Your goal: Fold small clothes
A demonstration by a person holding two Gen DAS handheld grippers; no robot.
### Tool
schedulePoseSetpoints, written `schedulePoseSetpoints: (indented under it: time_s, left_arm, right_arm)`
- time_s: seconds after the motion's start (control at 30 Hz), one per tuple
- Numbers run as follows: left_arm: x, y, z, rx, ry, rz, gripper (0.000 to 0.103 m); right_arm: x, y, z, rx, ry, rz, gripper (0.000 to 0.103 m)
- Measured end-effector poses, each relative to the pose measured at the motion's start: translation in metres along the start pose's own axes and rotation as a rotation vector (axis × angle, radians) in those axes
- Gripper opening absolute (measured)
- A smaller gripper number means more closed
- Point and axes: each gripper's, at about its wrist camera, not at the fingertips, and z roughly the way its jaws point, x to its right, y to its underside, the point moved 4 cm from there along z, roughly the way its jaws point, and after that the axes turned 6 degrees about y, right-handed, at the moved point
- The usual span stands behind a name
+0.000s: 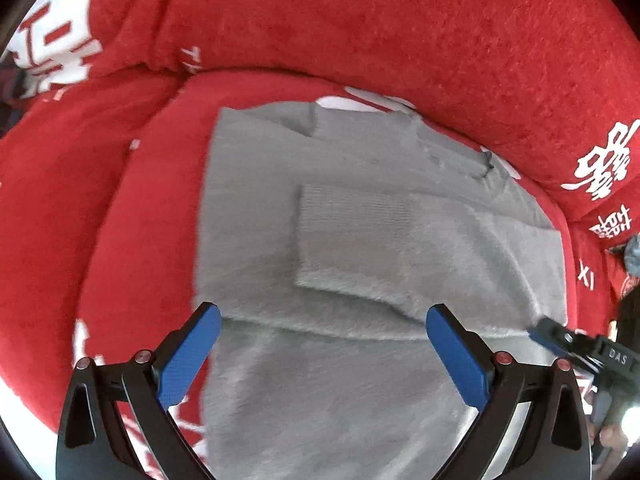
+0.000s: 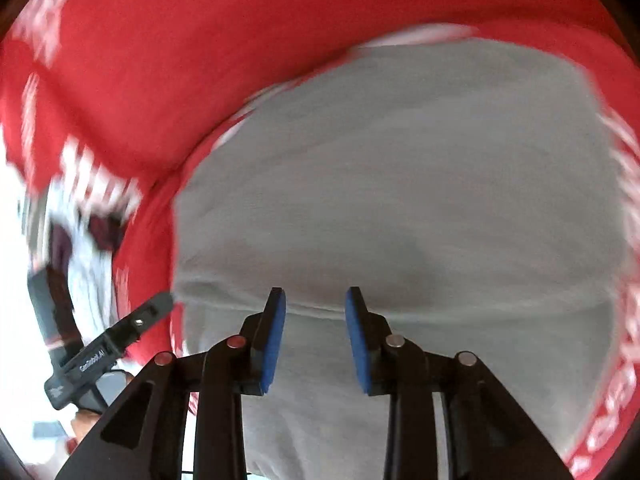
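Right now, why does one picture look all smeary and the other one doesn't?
The right wrist view is smeared by motion blur: the white print on the red cover streaks, and the grey sweater loses its fuzz. The left wrist view is sharper, showing the sweater's fluffy fibres and ribbed cuff. Both views bulge at the edges from the fisheye lens.

The red cover (image 1: 360,20) carries white Chinese characters, among them the double-happiness sign near its right edge (image 1: 600,160), and some Latin letters, "XI" (image 1: 586,278). The right gripper's (image 1: 560,336) body shows "DAS". The left gripper's (image 2: 160,304) body shows a white brand word, too blurred to read.
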Motion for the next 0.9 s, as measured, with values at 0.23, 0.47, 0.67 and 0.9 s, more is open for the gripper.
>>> schedulePoseSetpoints:
  time_s: [0.23, 0.47, 0.67, 0.9]
  left_arm:
    - [0.009, -0.012, 0.023, -0.008, -0.011, -0.037, 0.094]
    - [0.011, -0.009, 0.024, -0.018, -0.047, -0.046, 0.088]
    - [0.016, 0.000, 0.030, -0.034, -0.052, -0.048, 0.077]
    - [0.016, -0.003, 0.020, -0.012, -0.006, -0.047, 0.015]
  right_arm:
    - [0.115, -0.006, -0.031, 0.099, -0.077, 0.398, 0.036]
    - [0.123, -0.025, -0.043, 0.196, -0.168, 0.450, 0.006]
    - [0.141, -0.029, -0.036, 0.127, -0.106, 0.370, 0.006]
    - [0.132, -0.028, -0.033, 0.118, -0.091, 0.325, 0.006]
